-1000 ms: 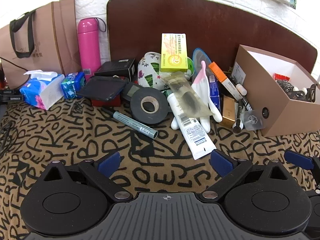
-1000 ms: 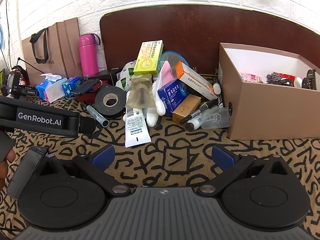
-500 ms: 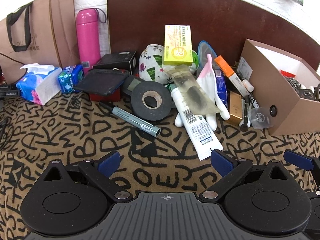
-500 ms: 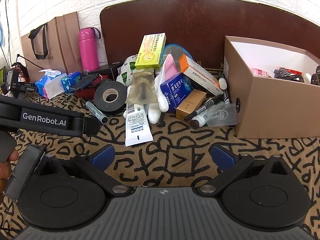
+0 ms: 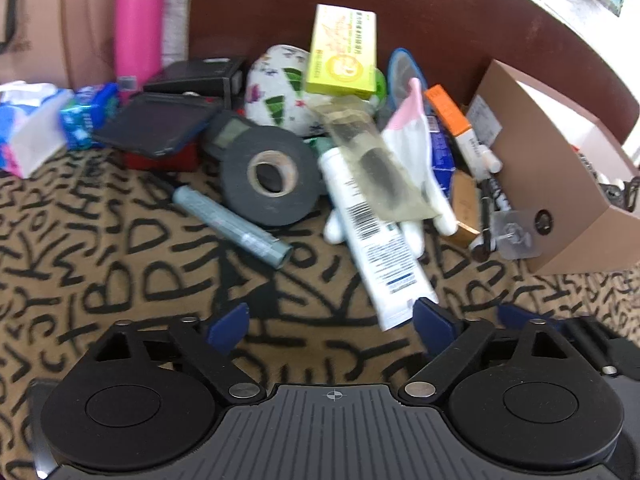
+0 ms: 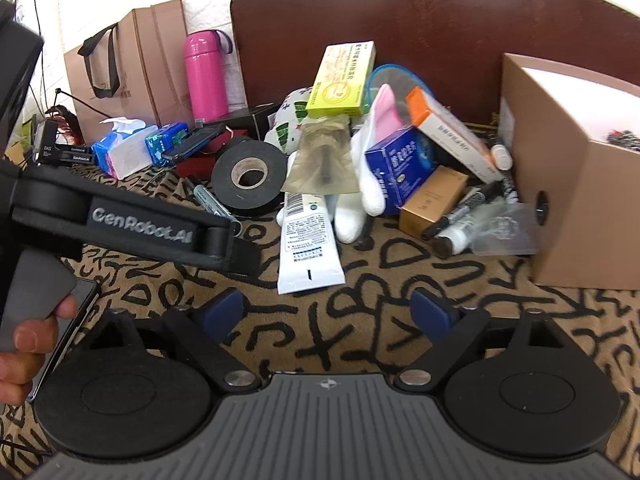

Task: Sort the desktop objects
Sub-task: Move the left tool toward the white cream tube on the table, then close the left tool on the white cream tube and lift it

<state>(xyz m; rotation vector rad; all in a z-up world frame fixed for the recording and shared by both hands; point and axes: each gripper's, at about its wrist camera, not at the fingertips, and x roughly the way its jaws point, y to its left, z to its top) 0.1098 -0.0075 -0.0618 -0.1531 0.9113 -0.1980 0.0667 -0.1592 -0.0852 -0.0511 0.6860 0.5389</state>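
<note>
Left hand-held gripper (image 5: 330, 326): its blue fingers are standing spread apart and gripping nothing, hovering low over the patterned worktop (image 5: 120, 248).
Right hand-held gripper (image 6: 328, 314): it is also spread and gripping nothing, hovering over the same cloth.
Pile to sort: a heap of small objects is lying ahead of both grippers, against the dark backboard.
Nearest thing: a white tube (image 5: 372, 240) is lying flat at the front of the pile, partly under a clear sachet (image 5: 376, 168).
Long axis: the tube is running away from the grippers, its flat crimped end pointing toward them, slightly slanted in the left wrist view.
Direction: that crimped end is lying just beside the left gripper's right finger; in the right wrist view the white tube (image 6: 306, 246) is sitting ahead and a little left.
Nearer hand: probably the left.
Likely destination: an open cardboard box (image 6: 580, 168) is standing to the right.
</note>
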